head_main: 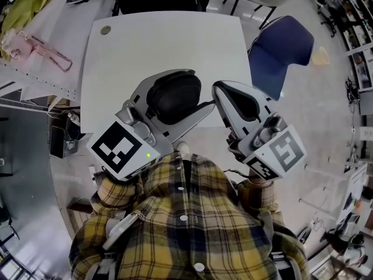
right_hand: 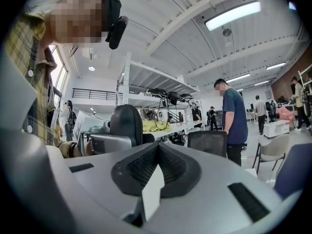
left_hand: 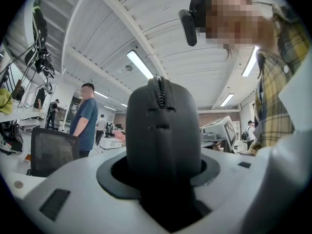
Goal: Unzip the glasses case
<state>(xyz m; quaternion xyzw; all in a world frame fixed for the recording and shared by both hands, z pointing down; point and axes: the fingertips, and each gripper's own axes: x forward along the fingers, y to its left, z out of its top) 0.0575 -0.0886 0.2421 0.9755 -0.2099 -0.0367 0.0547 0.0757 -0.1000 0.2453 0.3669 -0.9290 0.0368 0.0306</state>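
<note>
The left gripper has its jaws squeezed on the black glasses case (its zipper shows). The right gripper has its jaws shut tight on nothing, just beside the case, above the white surface.

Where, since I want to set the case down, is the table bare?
The table is bare across its far half, between the disc and the blue chair. The near edge is crowded: left gripper holding the case, shut right gripper beside it.
</note>
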